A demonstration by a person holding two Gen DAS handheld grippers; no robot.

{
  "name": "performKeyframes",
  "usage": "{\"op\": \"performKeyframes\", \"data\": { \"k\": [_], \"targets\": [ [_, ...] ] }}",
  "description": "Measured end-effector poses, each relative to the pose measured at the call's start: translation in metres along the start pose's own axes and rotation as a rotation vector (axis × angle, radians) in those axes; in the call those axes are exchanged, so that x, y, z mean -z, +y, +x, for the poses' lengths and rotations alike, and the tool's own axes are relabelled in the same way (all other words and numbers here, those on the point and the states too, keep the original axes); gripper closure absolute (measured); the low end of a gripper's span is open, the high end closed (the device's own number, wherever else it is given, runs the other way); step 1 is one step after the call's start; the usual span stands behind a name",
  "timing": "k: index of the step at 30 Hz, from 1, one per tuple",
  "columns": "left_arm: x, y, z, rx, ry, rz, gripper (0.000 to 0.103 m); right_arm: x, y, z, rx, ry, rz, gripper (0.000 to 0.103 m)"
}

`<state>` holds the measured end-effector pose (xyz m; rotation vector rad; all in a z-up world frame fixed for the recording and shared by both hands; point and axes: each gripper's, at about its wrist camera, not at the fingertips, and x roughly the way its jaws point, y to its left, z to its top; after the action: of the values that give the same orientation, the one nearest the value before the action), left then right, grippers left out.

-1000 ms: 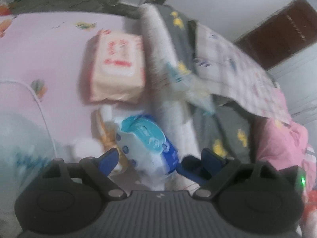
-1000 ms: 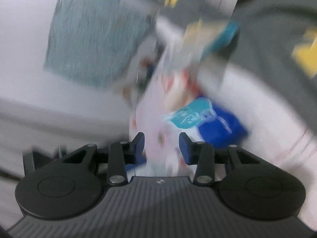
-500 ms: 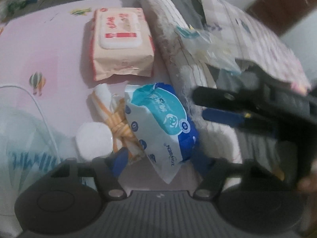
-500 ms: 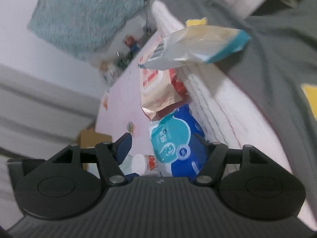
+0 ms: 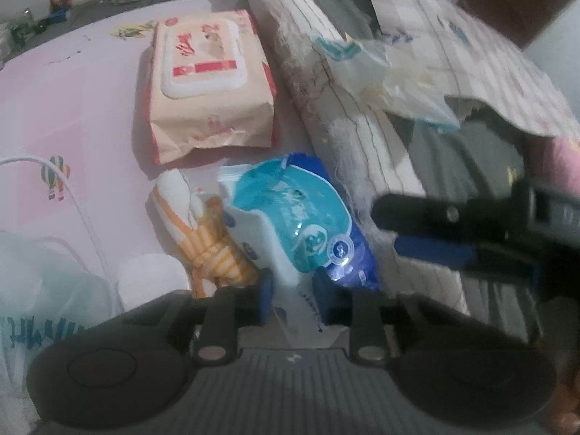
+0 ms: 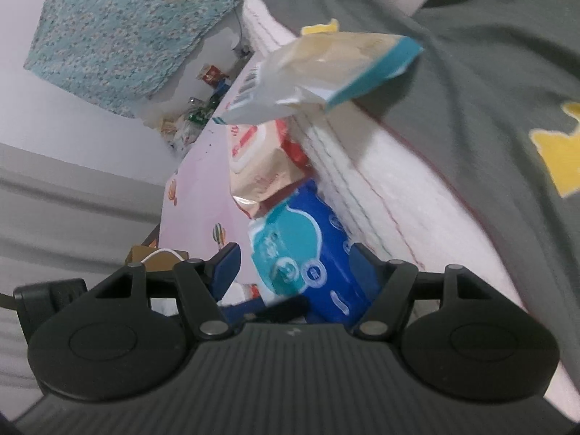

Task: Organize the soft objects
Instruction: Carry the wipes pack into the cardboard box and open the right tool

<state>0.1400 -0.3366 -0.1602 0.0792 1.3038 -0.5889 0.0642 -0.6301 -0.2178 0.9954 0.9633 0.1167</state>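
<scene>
A blue and teal wipes pack (image 5: 301,224) lies on the pink sheet beside a folded white blanket (image 5: 348,116). My left gripper (image 5: 291,291) is shut on the pack's near white edge. A peach wipes pack (image 5: 208,83) lies beyond it, and an orange-striped cloth (image 5: 203,239) lies to its left. My right gripper (image 6: 293,264) is open and empty, above the blue pack (image 6: 301,250); it shows at the right of the left wrist view (image 5: 384,228). A white and teal packet (image 6: 322,76) rests on the blanket's edge.
A grey cover with yellow shapes (image 6: 507,72) lies over the bedding at right. A white cable (image 5: 72,199) and a white round pad (image 5: 148,279) lie on the pink sheet (image 5: 72,108). A translucent bag (image 5: 43,290) is at lower left. Clutter sits beyond the far edge (image 5: 54,0).
My left gripper's fingers closed from wide apart onto the blue pack's near edge. My right gripper opened wide and came in over the blanket toward the blue pack.
</scene>
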Motion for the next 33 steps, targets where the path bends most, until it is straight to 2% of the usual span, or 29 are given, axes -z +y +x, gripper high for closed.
{"op": "performKeyframes", "data": {
  "k": [7,11,13,15,20,22,27,33],
  "targets": [
    [0.014,0.010,-0.028,-0.005,0.015,-0.014,0.086,0.011,-0.002,-0.014,-0.009,-0.002,0.006,0.036],
    [0.038,0.019,-0.043,-0.005,0.049,-0.016,0.086,0.024,0.004,-0.018,-0.054,0.037,0.022,0.030],
    [0.050,0.022,-0.044,-0.022,0.060,0.001,0.086,0.035,0.007,-0.009,-0.065,0.076,0.030,0.027],
    [0.060,0.025,-0.042,-0.044,0.075,0.011,0.086,0.044,0.008,0.001,-0.042,0.110,0.042,0.027],
    [0.065,0.033,-0.038,-0.043,0.075,0.003,0.086,0.065,0.010,0.026,0.023,0.167,0.088,0.027],
    [0.065,0.035,-0.038,-0.045,0.067,0.005,0.086,0.070,0.011,0.033,0.029,0.172,0.093,0.025],
    [0.070,0.042,-0.039,-0.040,0.055,-0.005,0.086,0.075,0.012,0.048,0.051,0.167,0.085,0.013],
    [0.071,0.041,-0.040,-0.038,0.034,0.017,0.086,0.080,0.000,0.059,-0.007,0.163,0.178,0.012]
  ]
}}
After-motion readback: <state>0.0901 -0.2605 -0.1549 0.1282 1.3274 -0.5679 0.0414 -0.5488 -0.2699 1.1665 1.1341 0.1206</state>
